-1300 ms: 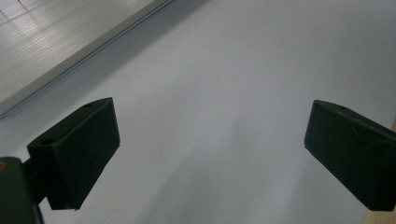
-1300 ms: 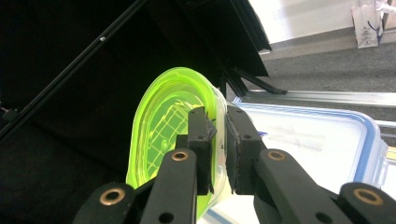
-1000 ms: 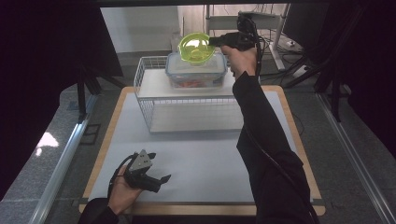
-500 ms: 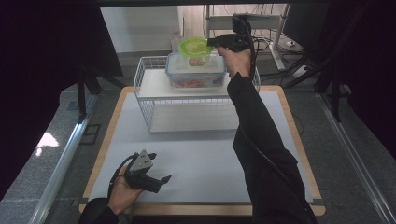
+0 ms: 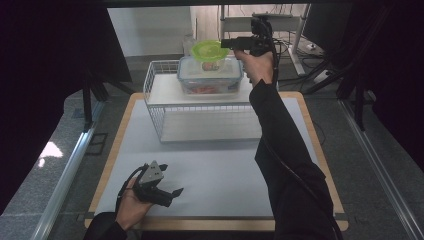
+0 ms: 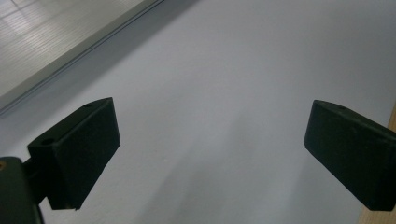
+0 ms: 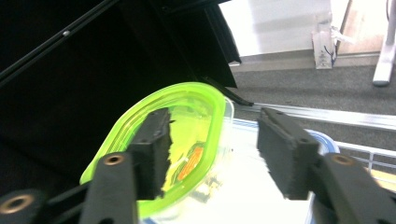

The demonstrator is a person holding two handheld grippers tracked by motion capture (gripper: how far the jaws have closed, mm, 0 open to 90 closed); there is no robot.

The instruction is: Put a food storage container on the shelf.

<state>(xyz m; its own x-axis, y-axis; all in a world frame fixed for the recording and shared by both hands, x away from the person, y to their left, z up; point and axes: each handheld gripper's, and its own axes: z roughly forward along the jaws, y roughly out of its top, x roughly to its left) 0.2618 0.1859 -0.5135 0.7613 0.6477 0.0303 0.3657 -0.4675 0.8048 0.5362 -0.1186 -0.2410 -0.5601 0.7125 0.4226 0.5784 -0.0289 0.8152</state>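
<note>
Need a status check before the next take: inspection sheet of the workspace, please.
Surface: white mat on a wooden board, bare in front.
Job's things: green-lidded tub sits on the clear lidded box, on the wire rack.
Clutter: nothing seen.
Grippers: right gripper at the tub, jaws just opened, left jaw over the lid, pads not pressing; left gripper open over the mat.
Cables: one trails from the left gripper.
Surroundings: grey floor, metal rails, stand legs behind.

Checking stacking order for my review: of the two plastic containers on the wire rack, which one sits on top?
The smaller container with the lime-green lid is on top, resting on the larger clear container with the pale lid, right by the right gripper.
</note>
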